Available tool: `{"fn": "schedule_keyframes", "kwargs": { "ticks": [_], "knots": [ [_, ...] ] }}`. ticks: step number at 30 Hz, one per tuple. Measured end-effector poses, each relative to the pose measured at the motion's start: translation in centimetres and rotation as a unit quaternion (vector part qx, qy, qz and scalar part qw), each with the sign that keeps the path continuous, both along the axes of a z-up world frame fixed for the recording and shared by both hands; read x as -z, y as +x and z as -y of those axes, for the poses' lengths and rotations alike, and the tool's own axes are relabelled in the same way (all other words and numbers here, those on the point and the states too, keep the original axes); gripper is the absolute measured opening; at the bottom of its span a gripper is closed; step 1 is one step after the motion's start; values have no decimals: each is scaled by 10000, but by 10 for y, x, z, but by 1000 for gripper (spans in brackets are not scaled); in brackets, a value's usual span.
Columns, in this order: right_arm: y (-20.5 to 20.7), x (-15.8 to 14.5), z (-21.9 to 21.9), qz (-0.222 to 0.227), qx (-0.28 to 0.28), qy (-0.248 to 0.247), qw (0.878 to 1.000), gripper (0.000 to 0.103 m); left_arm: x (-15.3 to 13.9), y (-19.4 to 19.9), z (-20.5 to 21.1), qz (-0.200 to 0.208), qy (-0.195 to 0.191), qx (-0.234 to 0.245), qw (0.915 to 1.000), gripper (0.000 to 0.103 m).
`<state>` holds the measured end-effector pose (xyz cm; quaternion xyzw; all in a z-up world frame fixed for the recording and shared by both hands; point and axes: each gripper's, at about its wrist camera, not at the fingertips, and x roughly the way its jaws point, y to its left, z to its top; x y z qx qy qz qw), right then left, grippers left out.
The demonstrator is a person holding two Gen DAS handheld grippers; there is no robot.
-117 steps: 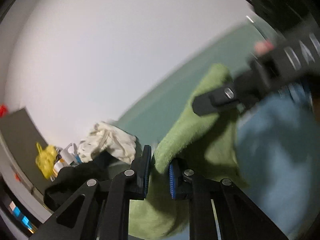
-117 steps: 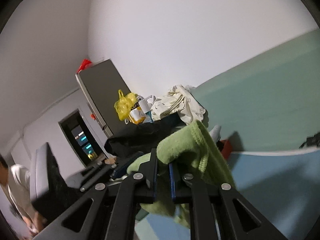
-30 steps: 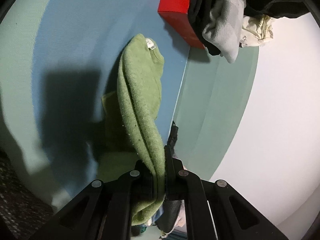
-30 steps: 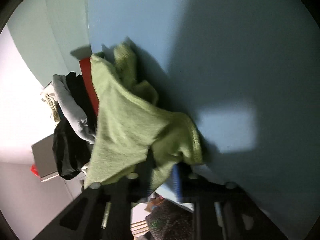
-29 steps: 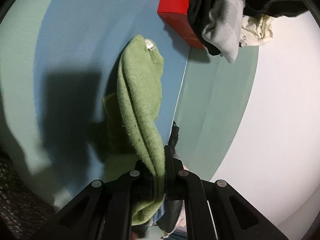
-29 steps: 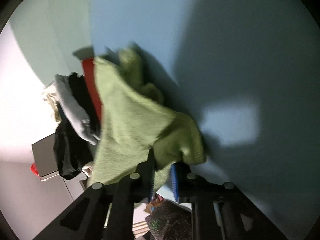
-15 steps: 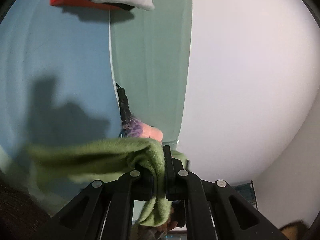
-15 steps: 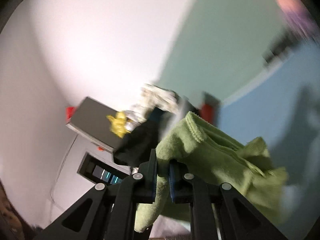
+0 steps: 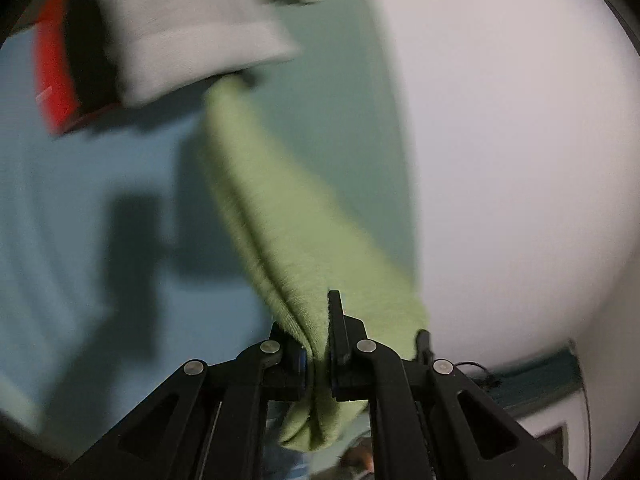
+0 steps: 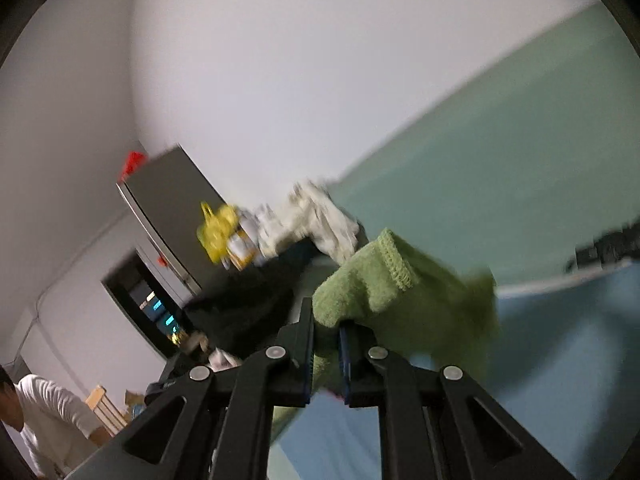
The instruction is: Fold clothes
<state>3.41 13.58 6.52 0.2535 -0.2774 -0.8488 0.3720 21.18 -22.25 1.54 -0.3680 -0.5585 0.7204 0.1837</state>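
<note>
Both grippers have just lifted a green knitted garment (image 9: 288, 232) off the blue surface (image 9: 80, 208): the left gripper (image 9: 317, 344) is clenched on one bunched edge, the cloth stretching away ahead of its jaws, and the right gripper (image 10: 325, 344) is clenched on a ribbed hem that flops over just above its jaws. Judging from this, the garment is being shaken out before a fold. A second ago it lay draped on the blue surface below both grippers; now it hangs between them, clear of it.

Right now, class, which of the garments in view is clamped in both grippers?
The green knitted garment: left gripper and right gripper pinch it; the grey folded garment and cream crumpled cloth lie untouched.
</note>
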Motion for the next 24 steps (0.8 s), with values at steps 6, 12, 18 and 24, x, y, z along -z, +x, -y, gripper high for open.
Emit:
{"fn": "schedule_keyframes", "kwargs": {
  "ticks": [6, 12, 18, 24],
  "knots": [
    [10, 153, 11, 2098, -42, 677, 9754, 11, 142, 30, -13, 1929, -697, 506, 9774, 7],
    [56, 288, -12, 4085, 43, 974, 9075, 10, 197, 66, -21, 2685, -641, 602, 9593, 7],
    [60, 281, -17, 3963, 50, 1380, 9077, 9, 169, 71, -33, 2521, -687, 722, 9626, 7],
    [62, 262, -16, 3490, -29, 2147, 9122, 29, 178, 85, -28, 2825, -992, 635, 9520, 8]
  ]
}}
